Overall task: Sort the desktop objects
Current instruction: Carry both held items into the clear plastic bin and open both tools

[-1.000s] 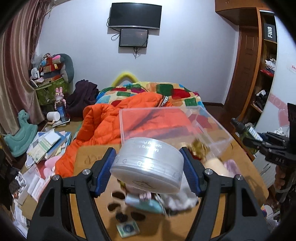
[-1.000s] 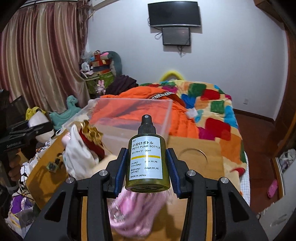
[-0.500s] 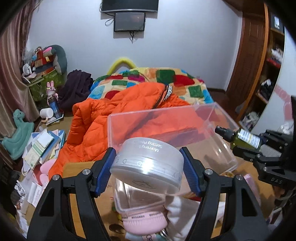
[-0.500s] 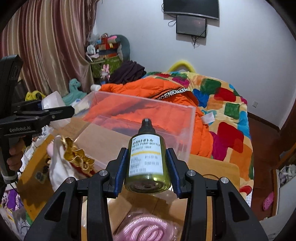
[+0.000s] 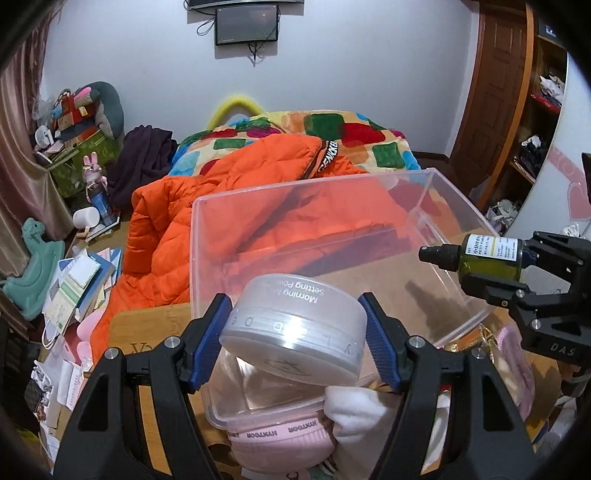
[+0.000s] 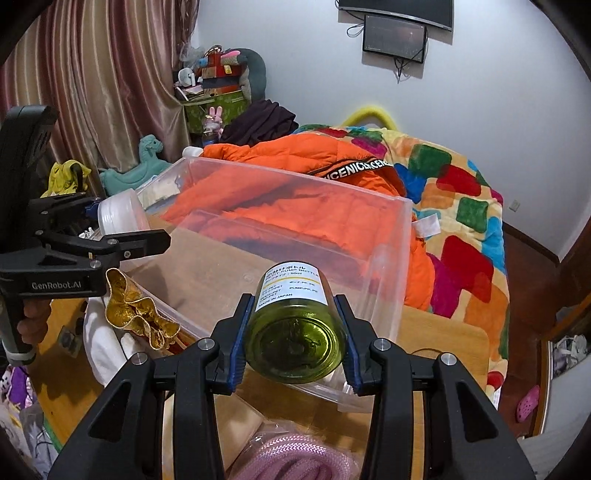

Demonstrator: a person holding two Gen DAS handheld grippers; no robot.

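While both grippers are hovering over the clear plastic bin (image 5: 332, 236), each one is carrying something. The left gripper (image 5: 295, 339) is clamping a round, frosted white jar (image 5: 295, 332) between its blue pads; grey lettering on the lid is showing upside down, and the jar is tilting slightly, held above the bin's near corner. The right gripper (image 6: 293, 332) is squeezing a small olive-green pump bottle (image 6: 295, 325) with a white label and a black spray top (image 5: 437, 254). The bottle is lying nearly level, its base facing the right wrist camera and its nozzle pointing out over the bin's open interior.

The bin is sitting on a wooden tabletop (image 6: 443, 339), and its bottom is showing bare through the clear walls. Just beside its near wall, a white cloth (image 6: 103, 339) with a crumpled gold ribbon (image 6: 136, 314) is lying in a heap. A pink headband-like item (image 5: 280, 443) is poking out under the bin's near corner, and a pink coiled cord (image 6: 288, 458) is lying at the tabletop's front edge.

Behind the tabletop, an orange puffer jacket (image 5: 236, 199) is sprawling across a bed with a patchwork quilt (image 6: 461, 206). A screen (image 5: 246, 24) is hanging on the white wall, and curtains (image 6: 103, 81) are covering the left side.
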